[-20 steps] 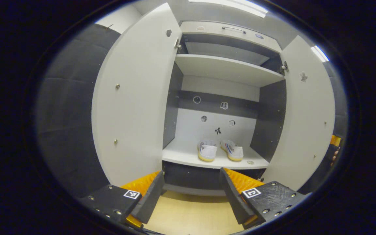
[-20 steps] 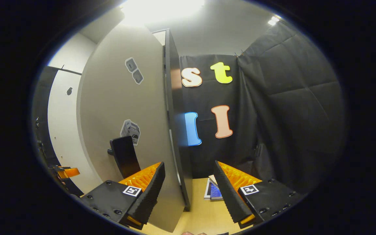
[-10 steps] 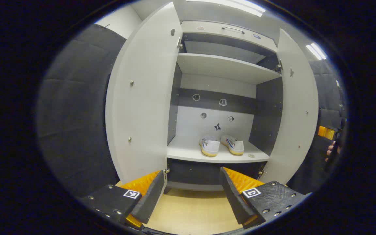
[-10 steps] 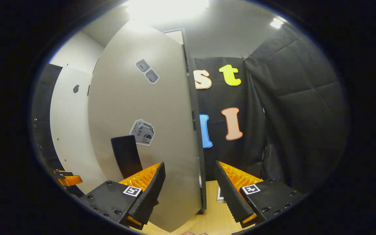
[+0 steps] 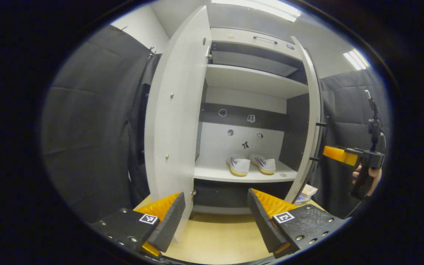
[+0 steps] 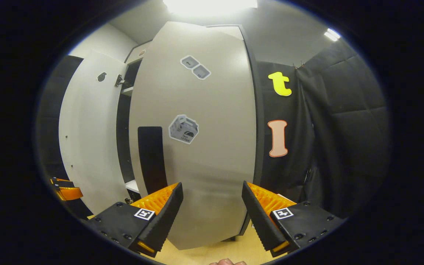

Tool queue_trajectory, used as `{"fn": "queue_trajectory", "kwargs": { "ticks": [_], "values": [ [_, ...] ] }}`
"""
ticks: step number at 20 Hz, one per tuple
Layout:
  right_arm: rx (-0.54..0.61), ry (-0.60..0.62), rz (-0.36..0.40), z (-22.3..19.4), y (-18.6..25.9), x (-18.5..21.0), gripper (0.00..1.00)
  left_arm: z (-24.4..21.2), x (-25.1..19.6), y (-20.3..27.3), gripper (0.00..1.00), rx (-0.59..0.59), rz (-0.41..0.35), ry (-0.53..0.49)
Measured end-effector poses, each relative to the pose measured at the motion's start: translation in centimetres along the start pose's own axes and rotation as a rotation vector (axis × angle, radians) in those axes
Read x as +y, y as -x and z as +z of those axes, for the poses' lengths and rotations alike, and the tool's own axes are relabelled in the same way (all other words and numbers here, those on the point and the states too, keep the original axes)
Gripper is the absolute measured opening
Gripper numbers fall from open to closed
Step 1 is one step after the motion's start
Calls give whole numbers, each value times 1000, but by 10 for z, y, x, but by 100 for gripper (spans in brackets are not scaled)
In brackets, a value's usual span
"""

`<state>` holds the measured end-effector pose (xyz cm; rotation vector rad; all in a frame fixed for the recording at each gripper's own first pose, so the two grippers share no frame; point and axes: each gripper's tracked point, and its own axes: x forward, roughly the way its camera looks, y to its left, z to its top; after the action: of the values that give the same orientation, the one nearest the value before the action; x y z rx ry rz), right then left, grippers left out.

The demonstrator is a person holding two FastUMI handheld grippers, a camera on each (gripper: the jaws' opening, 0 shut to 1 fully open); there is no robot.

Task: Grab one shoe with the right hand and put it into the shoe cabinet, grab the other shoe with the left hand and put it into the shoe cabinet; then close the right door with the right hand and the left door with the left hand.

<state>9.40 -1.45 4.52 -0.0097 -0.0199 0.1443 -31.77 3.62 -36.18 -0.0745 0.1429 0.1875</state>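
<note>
Right gripper view: right gripper [image 6: 212, 217] faces outer face of right door [image 6: 197, 147], fingers spread wide, empty, door panel just ahead between them. Door half swung, tall edge upright, black handle [image 6: 151, 158] left of fingers. Left gripper view: both shoes [image 5: 250, 165] side by side on lower shelf [image 5: 212, 171] of shoe cabinet [image 5: 252, 73]. Left gripper [image 5: 215, 221] open, empty, just right of left door [image 5: 173, 121] free edge. Judgement: right hand nearer closing push; floor [image 5: 215, 239] ahead gives swing room.
</note>
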Motion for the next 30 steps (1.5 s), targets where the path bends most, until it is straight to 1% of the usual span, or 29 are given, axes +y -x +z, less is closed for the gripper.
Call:
{"fn": "queue_trajectory", "kwargs": {
  "ticks": [2, 3, 4, 6, 7, 8, 9, 11, 12, 13, 14, 15, 16, 17, 19, 21, 24, 27, 29, 30],
  "values": [
    [30, -7, -11, -11, 1, -2, 100, 5, 14, 9, 100, -16, 1, 10],
    [50, -18, -17, -15, 1, 0, 100, 8, 24, 16, 96, -27, 10, 2],
    [69, -30, -23, -25, 6, 3, 100, 12, 35, 21, 97, -41, 28, -10],
    [101, -52, -39, -38, 7, 2, 100, 10, 64, 33, 96, -59, 88, -32],
    [113, -61, -49, -44, 7, 2, 100, 12, 78, 39, 100, -56, 121, -42],
    [124, -63, -64, -50, 6, 1, 100, 11, 94, 42, 100, -53, 155, -50],
    [134, -61, -76, -54, 7, 0, 100, 13, 108, 44, 96, -55, 179, -54],
    [144, -59, -88, -59, 7, 1, 100, 24, 130, 43, 96, -76, 208, -52],
    [139, -59, -96, -61, 8, 0, 100, 31, 140, 42, 100, -84, 220, -59],
    [137, -60, -98, -61, 9, 0, 100, 39, 150, 41, 97, -99, 234, -68],
    [141, -63, -99, -65, 10, 1, 100, 48, 161, 36, 100, -110, 245, -71],
    [153, -68, -98, -68, 12, 1, 100, 57, 170, 32, 100, -123, 241, -70],
    [165, -72, -99, -72, 13, 1, 100, 68, 177, 27, 96, -137, 233, -69],
    [176, -75, -103, -75, 14, 0, 100, 75, 182, 21, 100, -154, 220, -72],
    [191, -82, -117, -82, 18, -2, 100, 93, 189, 5, 100, -192, 182, -97],
    [198, -91, -133, -84, 21, -4, 100, 106, 188, -14, 100, -214, 103, -132],
    [198, -98, -162, -86, 26, -9, 100, 119, 203, -30, 100, -235, 88, -162],
    [197, -104, -193, -88, 30, -16, 100, 125, 206, -46, 99, -228, 28, -136],
    [189, -113, -215, -87, 35, -20, 98, 125, 204, -57, 96, -240, -23, -85],
    [183, -117, -221, -87, 36, -21, 98, 122, 200, -59, 100, -243, -53, -48]
  ]
}}
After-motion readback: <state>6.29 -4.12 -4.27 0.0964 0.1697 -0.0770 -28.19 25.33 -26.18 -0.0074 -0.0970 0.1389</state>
